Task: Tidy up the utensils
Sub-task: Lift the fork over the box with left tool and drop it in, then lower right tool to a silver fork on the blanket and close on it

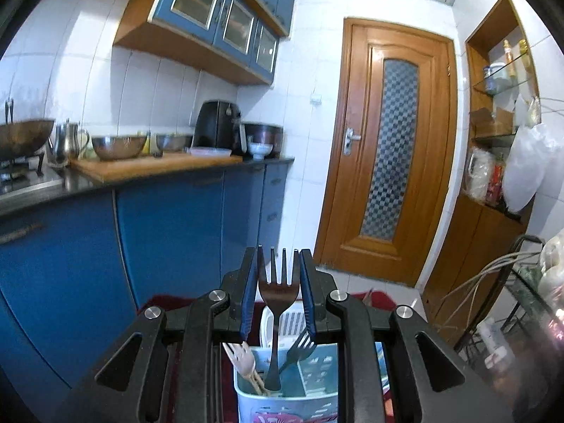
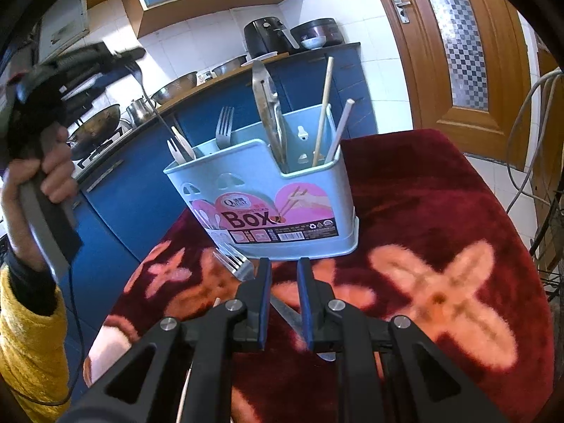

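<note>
Forks (image 1: 278,289) (stiff, slick, light) are best pinched mid-handle: one is clamped in the left gripper (image 1: 278,275), another (image 2: 236,264) lies between the right gripper's (image 2: 283,278) unclosed fingers

My views are bright and evenly lit, with soft glare on the wooden door (image 1: 387,148). Straight lines bow toward dark rounded corners. My left hand (image 2: 42,176) and its gripper (image 2: 135,54) smear with motion blur, as does the stove side.

Both grippers are black, with blue pads on the fingers (image 2: 265,303) and round silver screws. The left gripper (image 2: 132,57) has a grey handle and a thin black cable. The person's sleeve (image 2: 24,345) is fuzzy yellow.
</note>
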{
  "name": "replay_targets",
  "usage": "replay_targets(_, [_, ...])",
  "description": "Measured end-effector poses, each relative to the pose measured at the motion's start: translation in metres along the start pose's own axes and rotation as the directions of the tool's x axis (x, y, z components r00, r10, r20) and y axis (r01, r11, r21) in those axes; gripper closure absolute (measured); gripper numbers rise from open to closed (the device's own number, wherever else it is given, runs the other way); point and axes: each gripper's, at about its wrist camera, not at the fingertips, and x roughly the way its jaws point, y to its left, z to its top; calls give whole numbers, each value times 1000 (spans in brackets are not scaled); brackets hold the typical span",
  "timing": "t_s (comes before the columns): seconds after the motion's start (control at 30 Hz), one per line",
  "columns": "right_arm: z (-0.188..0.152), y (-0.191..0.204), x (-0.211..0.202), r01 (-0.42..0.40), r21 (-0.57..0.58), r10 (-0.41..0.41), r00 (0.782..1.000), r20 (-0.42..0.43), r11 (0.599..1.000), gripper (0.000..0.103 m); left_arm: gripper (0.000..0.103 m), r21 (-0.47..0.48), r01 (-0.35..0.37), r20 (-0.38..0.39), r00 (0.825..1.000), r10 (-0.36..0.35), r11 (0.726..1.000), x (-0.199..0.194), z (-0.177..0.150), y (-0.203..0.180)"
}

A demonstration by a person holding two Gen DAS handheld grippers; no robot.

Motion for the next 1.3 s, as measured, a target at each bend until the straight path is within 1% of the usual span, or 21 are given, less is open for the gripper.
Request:
replay_targets(0.17, [-2,-2,4,1,9,-1,1000,-8,1000,86,80,-3,2,-82,997,-2,1000,21,-25,3])
replay_targets(0.3, [-3,-3,5,4,10,-3,1000,-10,1000,86,80,-3,6,-142,990,-7,1000,33,-42,3])
replay_targets(0.37, [-3,-3,5,5,12,-5,1000,-11,1000,82,79,4,5,-154,988,-4,1000,34,-48,-1])
replay_targets(0.4, [-3,-3,5,5,12,-5,1000,-11,1000,78,72,10,5,-164,986,-3,1000,34,-50,-1])
replay_targets(0.43, [-3,-4,6,6,12,-5,1000,-12,1000,78,64,14,7,-169,986,-5,1000,34,-51,-2])
replay_targets(0.5, [-3,-3,5,6,9,-6,1000,-13,1000,78,60,18,10,-170,985,-7,1000,28,-54,-3])
replay_targets(0.9, [-4,11,9,3,-48,-4,1000,-30,999,77,60,14,6,-191,982,-4,1000,-18,-58,4])
replay_targets(1.0, [-5,17,12,2,-83,-6,999,-49,997,70,59,18,-13,-200,980,17,1000,-34,-62,8])
replay_targets(1.13, [-8,27,20,-5,-136,-6,997,-78,991,70,59,19,-51,-237,970,55,998,-47,-71,17])
replay_targets(1.3, [-12,38,33,-15,-189,-8,992,-122,982,70,59,21,-122,-283,951,123,992,-58,-88,36])
